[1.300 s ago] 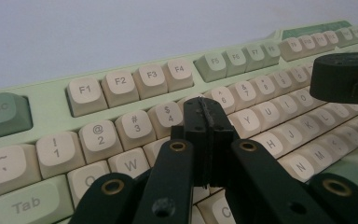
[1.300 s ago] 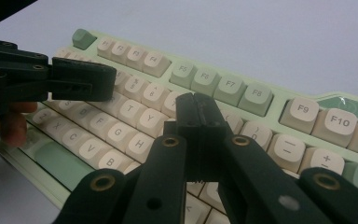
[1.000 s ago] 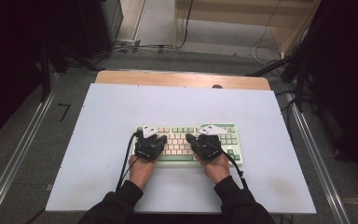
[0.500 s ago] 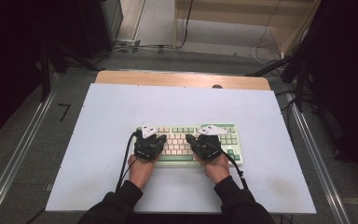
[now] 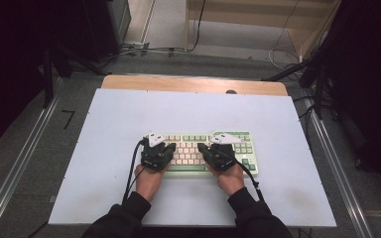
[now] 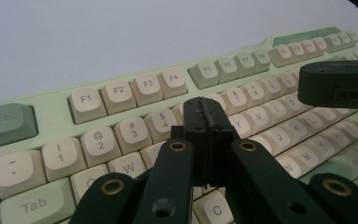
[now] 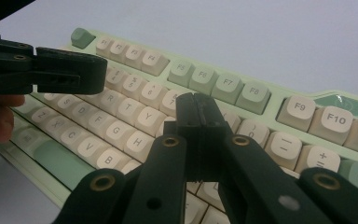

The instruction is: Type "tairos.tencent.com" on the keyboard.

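surface: white table top (image 5: 129, 119) | on it: green-and-cream keyboard (image 5: 198, 138), near the front edge

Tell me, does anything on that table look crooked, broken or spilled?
Nothing stands out. The keyboard lies square on the white table, with no keycaps visibly missing where the keys show. The left gripper and the right gripper hover over the keys with jaws shut on nothing. No spill shows.

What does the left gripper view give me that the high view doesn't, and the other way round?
Left gripper view: readable legends such as the Esc key, and the left tongs shut with nothing between them. High view: the whole white table, both hands and sleeves, the floor beyond. Both: the green keyboard, with both tongs above its keys.
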`<state>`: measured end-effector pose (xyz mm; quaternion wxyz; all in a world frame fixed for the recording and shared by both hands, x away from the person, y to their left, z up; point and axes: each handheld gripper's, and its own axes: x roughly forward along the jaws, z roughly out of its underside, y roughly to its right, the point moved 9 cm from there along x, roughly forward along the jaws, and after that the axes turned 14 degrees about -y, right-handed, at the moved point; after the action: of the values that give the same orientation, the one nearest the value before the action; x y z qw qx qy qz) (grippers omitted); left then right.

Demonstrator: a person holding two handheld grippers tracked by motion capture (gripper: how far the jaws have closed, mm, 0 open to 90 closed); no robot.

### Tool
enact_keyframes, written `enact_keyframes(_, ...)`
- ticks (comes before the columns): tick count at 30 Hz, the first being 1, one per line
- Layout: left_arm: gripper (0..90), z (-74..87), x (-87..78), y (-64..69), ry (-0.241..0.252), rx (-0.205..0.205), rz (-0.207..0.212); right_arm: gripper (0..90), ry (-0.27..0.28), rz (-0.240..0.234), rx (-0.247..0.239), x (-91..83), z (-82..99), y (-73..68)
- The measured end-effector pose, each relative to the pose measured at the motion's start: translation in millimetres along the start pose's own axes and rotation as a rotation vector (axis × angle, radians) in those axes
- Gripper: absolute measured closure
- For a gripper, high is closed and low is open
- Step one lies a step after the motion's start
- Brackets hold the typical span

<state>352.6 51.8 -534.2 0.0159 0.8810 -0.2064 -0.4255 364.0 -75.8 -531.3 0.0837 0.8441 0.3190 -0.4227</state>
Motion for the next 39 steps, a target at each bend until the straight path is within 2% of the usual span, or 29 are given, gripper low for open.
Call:
enact_keyframes(20,90.0,4.7,-9.7,-1.5,0.007,-0.008,0.009,87.3,-0.001,-0.001,0.005,-1.9,0.9,-0.1)
enact_keyframes(26,90.0,9.3,-13.3,-4.4,0.01,-0.013,0.002,87.3,-0.003,0.012,0.009,-1.2,1.2,4.3)
enact_keyframes(34,90.0,10.5,-17.1,-9.3,0.015,-0.022,-0.002,87.3,-0.03,0.042,0.039,5.9,7.2,15.9)
enact_keyframes(39,90.0,11.2,-17.3,-10.3,0.013,-0.024,-0.003,87.3,-0.037,0.049,0.032,8.4,8.1,17.1)
